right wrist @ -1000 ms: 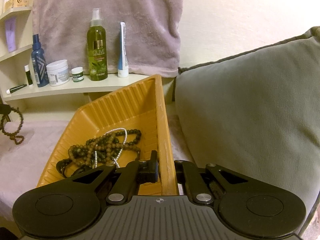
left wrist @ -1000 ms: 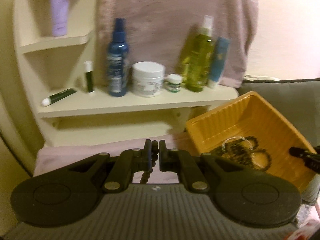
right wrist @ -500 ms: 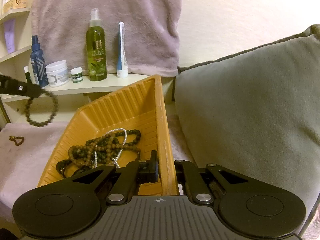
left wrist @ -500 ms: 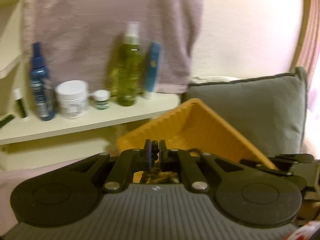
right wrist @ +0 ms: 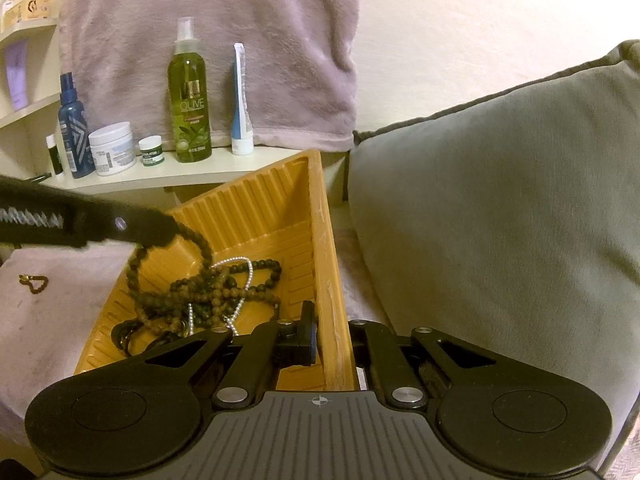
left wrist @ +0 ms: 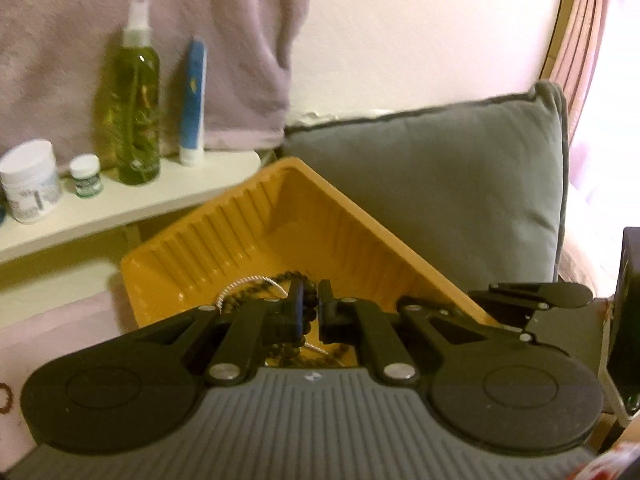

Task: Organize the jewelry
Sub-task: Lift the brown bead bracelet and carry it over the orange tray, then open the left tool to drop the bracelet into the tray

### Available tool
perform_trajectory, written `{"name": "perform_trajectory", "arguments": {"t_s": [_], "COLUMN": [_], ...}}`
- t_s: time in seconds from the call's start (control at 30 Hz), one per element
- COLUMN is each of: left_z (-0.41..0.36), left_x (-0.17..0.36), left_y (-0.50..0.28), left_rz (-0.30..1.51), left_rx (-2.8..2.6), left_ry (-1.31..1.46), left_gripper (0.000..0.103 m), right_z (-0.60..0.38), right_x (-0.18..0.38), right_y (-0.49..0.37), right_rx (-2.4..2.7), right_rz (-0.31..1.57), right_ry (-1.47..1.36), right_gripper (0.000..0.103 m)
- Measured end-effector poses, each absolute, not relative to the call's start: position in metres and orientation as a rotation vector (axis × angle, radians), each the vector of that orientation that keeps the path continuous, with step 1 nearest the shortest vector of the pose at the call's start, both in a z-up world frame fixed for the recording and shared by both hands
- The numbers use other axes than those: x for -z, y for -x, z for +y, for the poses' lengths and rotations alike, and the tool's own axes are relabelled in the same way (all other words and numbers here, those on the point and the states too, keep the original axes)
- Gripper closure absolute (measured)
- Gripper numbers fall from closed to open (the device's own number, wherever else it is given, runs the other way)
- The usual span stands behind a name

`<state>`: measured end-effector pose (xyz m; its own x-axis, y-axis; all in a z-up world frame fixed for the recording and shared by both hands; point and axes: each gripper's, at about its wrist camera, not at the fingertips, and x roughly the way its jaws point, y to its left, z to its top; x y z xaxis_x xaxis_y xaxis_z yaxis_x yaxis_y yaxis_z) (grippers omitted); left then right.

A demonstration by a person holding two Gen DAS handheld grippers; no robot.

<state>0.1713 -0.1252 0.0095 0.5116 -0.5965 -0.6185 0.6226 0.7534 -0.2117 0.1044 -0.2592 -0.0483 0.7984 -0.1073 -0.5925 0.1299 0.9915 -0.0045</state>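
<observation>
An orange ribbed tray (right wrist: pixel 248 208) lies tilted on the pink cloth against a grey cushion. It holds a pile of dark bead strands (right wrist: pixel 224 292) and a pearl strand (right wrist: pixel 246 276). My left gripper (left wrist: pixel 310 304) is shut on a brown bead loop (right wrist: pixel 134 272). In the right wrist view that gripper (right wrist: pixel 160 232) reaches in from the left, and the loop hangs from it over the tray's left side. My right gripper (right wrist: pixel 332 336) is shut on the tray's right wall. A small brown bracelet (right wrist: pixel 34 282) lies on the cloth left of the tray.
A cream shelf (right wrist: pixel 192 170) behind the tray carries a green spray bottle (right wrist: pixel 189 100), a blue tube (right wrist: pixel 241 112), two white jars and a blue bottle. A pink towel (right wrist: pixel 224 32) hangs above it. The grey cushion (right wrist: pixel 500 200) fills the right side.
My left gripper has swung right with the bead loop, from above the pink cloth to over the tray. The right gripper and tray have stayed put.
</observation>
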Motion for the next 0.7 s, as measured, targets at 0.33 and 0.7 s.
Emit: {"name": "perform_trajectory", "arguments": {"t_s": [0.33,0.7], "left_z": [-0.113,-0.039], "left_x": [-0.009,-0.002], "left_y": [-0.175,-0.188], "left_rz": [0.726,0.742], "left_rx": [0.687,0.393], "left_ry": [-0.009,0.0], "left_gripper": [0.083,0.079], "right_z": [-0.259,-0.258], "right_x": [0.048,0.049], "right_y": [-0.104,-0.105], "right_rx": [0.127,0.128], "right_rz": [0.633,0.631], "right_ry": [-0.036,-0.031], "right_gripper": [0.098,0.098]}}
